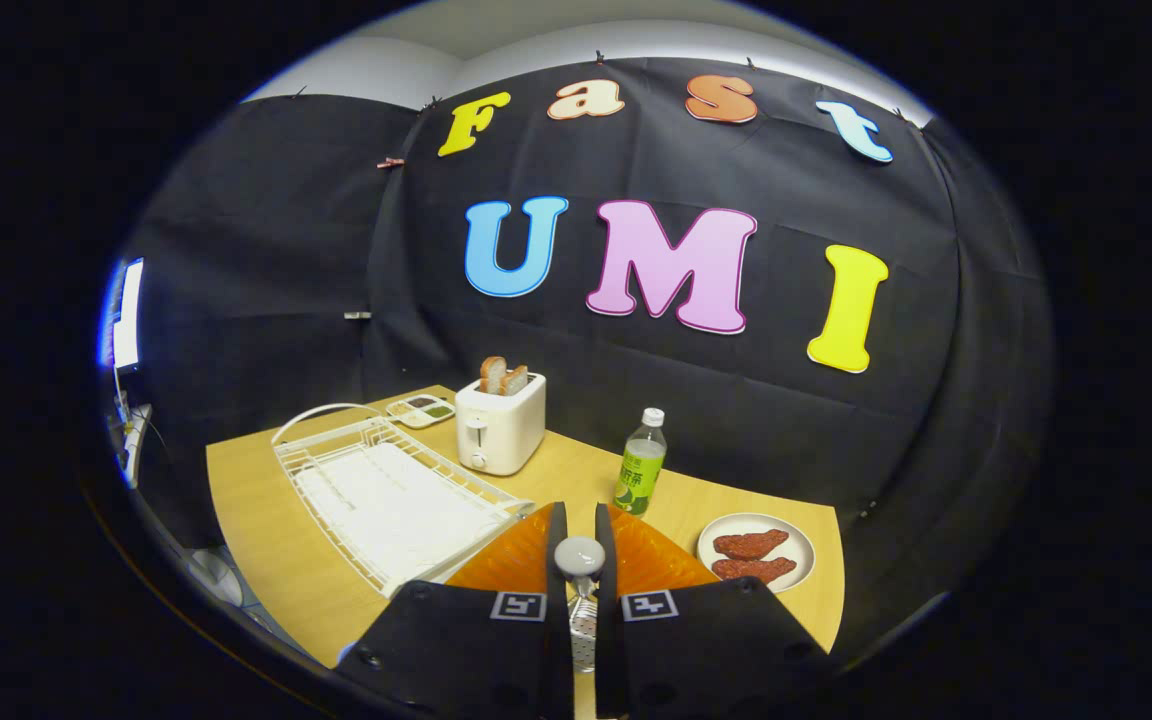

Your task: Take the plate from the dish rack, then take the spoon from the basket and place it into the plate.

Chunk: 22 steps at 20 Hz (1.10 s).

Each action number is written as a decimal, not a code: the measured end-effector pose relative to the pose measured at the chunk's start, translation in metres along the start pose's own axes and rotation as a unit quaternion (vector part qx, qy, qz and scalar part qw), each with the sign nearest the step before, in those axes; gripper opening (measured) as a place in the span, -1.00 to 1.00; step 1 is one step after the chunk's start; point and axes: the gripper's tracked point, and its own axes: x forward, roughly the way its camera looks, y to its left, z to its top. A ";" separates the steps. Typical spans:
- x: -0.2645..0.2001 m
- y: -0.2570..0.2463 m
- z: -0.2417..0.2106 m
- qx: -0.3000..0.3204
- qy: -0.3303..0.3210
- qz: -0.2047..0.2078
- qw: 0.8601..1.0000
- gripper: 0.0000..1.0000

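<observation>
Gripper view: the hand-held gripper (579, 545) grasps the spoon (579, 556) between both fingers, its long axis running along them, bowl pointing forward, above the orange plate (651, 560) on the desk (276, 560), beside the white dish rack (386, 495)

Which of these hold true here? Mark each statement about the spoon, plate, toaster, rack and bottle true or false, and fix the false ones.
1. The gripper holds a spoon between its fingers. True.
2. The orange plate stands in the white dish rack. False: it lies on the table just beneath the fingers, beside the rack.
3. Two bread slices stick up from the white toaster. True.
4. The green-labelled bottle lies on its side. False: it stands upright, beyond the fingers.
5. The small white plate near the bottle is bare. False: it carries two reddish-brown pieces of food.
</observation>
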 end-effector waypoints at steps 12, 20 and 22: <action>-0.055 0.063 -0.096 0.026 0.083 -0.065 0.994 -0.75; -0.037 0.093 -0.153 -0.001 0.099 -0.100 0.990 -0.67; -0.031 0.107 -0.165 0.008 0.117 -0.089 0.989 -0.62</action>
